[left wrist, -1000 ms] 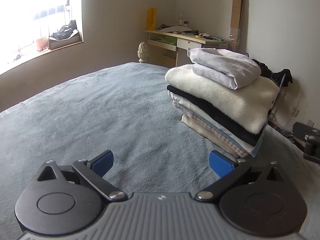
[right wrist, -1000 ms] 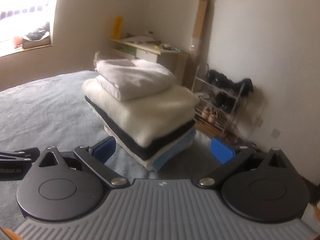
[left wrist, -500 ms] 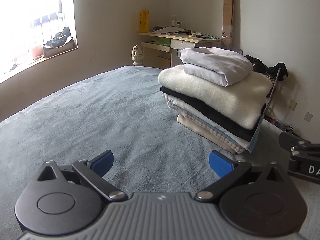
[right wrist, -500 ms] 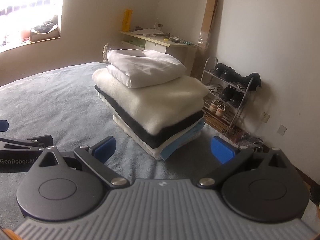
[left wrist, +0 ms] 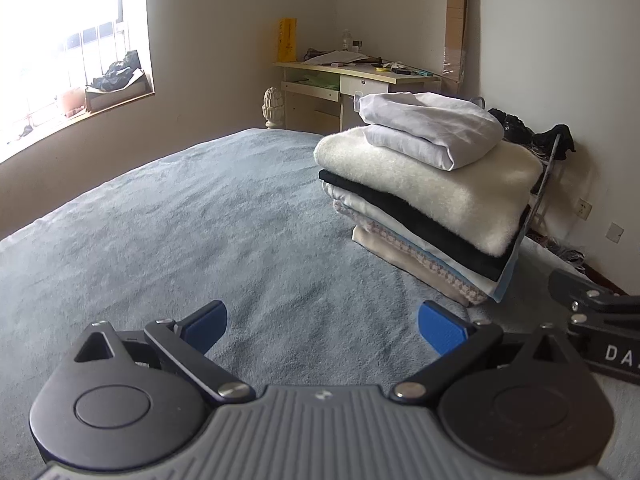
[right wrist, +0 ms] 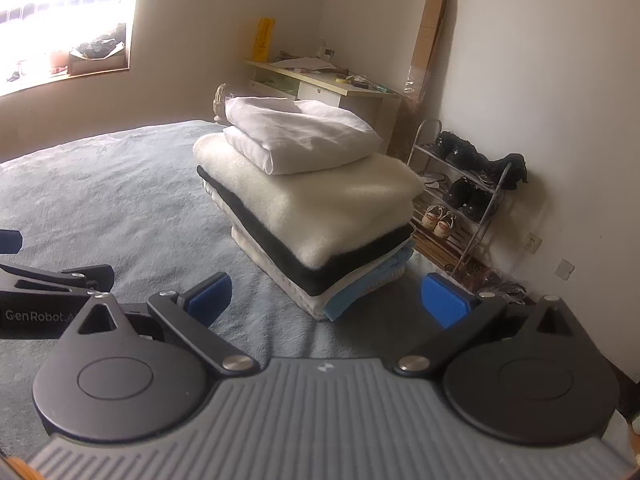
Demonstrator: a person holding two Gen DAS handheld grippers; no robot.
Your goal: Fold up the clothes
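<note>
Pulling back from the bed (left wrist: 168,216), both grippers now sit a little farther from the stack of folded clothes (right wrist: 308,200) ahead, the left gripper (left wrist: 322,326) and right gripper (right wrist: 326,298) spread wide and empty, so the folding looks finished.

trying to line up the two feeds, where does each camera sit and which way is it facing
Left wrist: sits on the left gripper, facing forward over the grey bed cover; open blue pads, with the right gripper at the right edge.
Right wrist: sits on the right gripper, facing the pile of folded clothes and the shoe rack; open blue pads, with the left gripper at the left edge.
Shared: the pile of folded clothes, bed cover, desk and window.
</note>
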